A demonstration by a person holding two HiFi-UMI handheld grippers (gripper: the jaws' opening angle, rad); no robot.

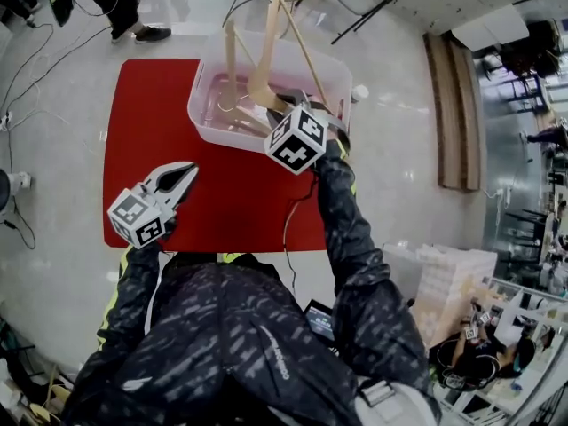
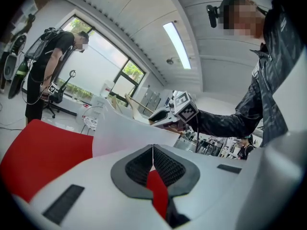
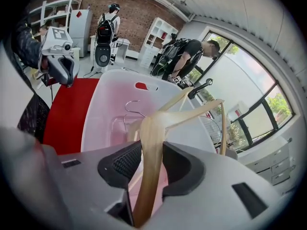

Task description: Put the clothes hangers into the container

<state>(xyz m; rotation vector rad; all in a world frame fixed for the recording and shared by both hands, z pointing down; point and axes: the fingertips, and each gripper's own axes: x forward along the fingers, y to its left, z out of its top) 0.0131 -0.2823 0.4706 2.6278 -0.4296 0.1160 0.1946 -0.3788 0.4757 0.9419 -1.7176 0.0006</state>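
A pale wooden hanger (image 1: 266,56) stands tilted over the translucent container (image 1: 206,87), its lower end inside. My right gripper (image 1: 286,105) is shut on it. In the right gripper view the hanger's arm (image 3: 152,138) runs between the jaws, and the pads press on it above the container (image 3: 103,114). More wooden hangers (image 1: 238,114) lie inside, one showing a metal hook (image 3: 134,105). My left gripper (image 1: 186,174) is shut and empty over the red mat (image 1: 151,122), to the left and nearer than the container. In its own view the left gripper (image 2: 152,150) has its pads together.
The container sits at the far right corner of the red mat (image 3: 67,114). A person (image 1: 124,3) stands beyond the mat's far left. White crates (image 1: 448,282) and clutter lie at the right. Cables (image 1: 27,87) trail over the floor on the left.
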